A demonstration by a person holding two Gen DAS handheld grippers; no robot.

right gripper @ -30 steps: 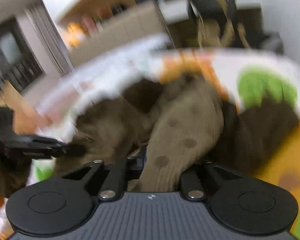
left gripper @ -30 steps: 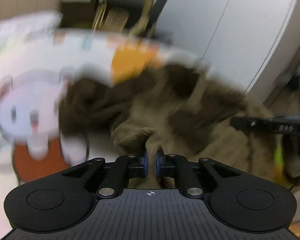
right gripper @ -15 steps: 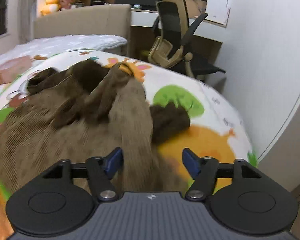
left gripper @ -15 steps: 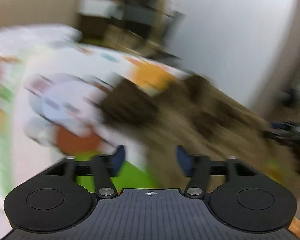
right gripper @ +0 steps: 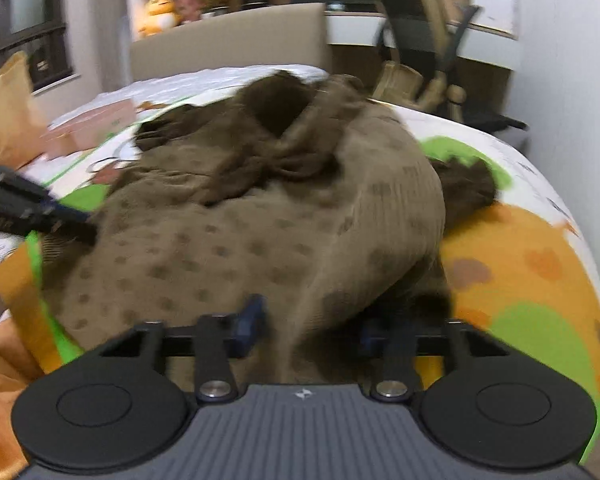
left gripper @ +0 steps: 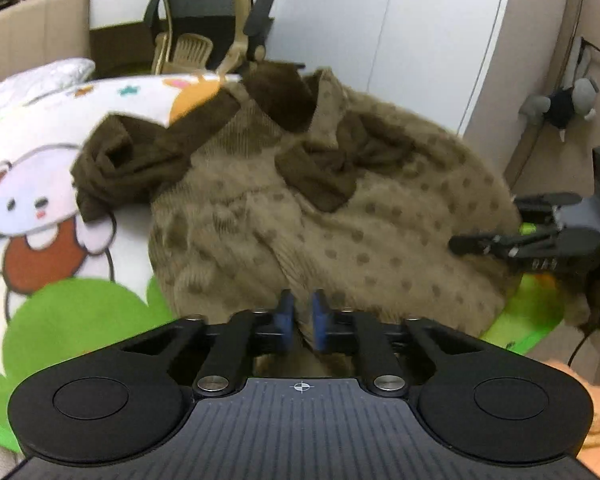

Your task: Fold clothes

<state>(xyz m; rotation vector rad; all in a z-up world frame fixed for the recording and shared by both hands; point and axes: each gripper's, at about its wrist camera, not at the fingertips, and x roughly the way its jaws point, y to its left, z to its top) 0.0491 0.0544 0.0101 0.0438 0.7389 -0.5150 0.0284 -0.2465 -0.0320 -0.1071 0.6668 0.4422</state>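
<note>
1. Tan spotted corduroy, the garment [left gripper: 340, 220] lay rumpled on the cartoon blanket [left gripper: 60, 272].
2. The left gripper [left gripper: 300, 316] pinched its near hem; the right gripper [right gripper: 308, 320] straddled a fold, jaws apart.
3. An uneven pull might bunch it, since only one side was clamped.

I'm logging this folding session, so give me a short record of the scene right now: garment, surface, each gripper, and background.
garment: brown dotted dress with dark brown sleeves and bow, spread crumpled
surface: cartoon-print blanket on a bed
left gripper: shut on the dress's near edge
right gripper: jaws part-way apart around a fold of fabric; grip unclear
background: office chair, white wall
</note>
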